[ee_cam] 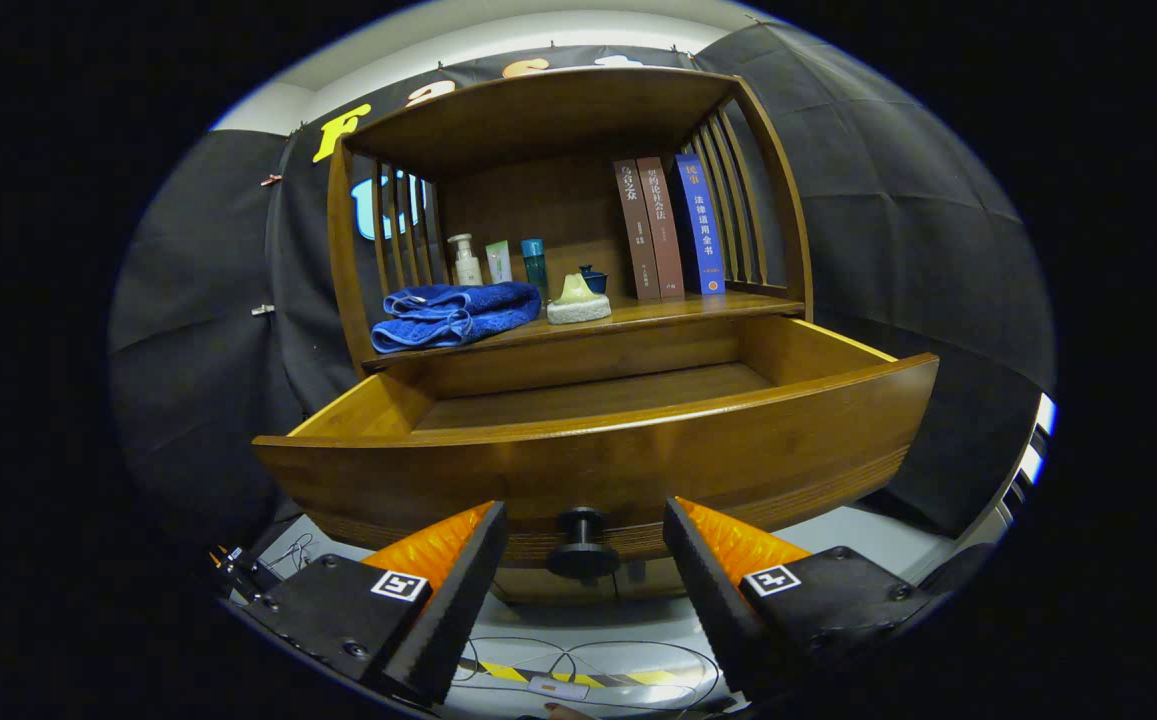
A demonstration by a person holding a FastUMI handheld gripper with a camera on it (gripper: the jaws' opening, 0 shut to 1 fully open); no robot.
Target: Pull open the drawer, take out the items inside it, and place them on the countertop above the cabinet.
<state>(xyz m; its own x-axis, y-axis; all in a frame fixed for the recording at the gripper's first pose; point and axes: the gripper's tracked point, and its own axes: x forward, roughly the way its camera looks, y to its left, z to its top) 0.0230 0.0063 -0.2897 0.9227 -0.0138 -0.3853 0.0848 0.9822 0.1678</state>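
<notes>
The wooden drawer (pixel 598 455) is pulled out toward me, and the part of its floor that I see is bare. Its black round knob (pixel 583 545) sits between my fingers, touching neither of them. My gripper (pixel 586 530) is open, with the orange-backed black fingers (pixel 468 560) standing wide on either side of the knob. On the countertop (pixel 658 312) above the drawer lies a folded blue towel (pixel 453 312). Beside it sits a pale sponge-like block (pixel 578 300).
At the back of the shelf stand bottles (pixel 465 262), a teal cup (pixel 534 262), a small dark pot (pixel 593 278) and three upright books (pixel 666 228). Slatted side rails (pixel 738 200) and a top board enclose the shelf. Cables and striped tape (pixel 578 675) lie on the floor below.
</notes>
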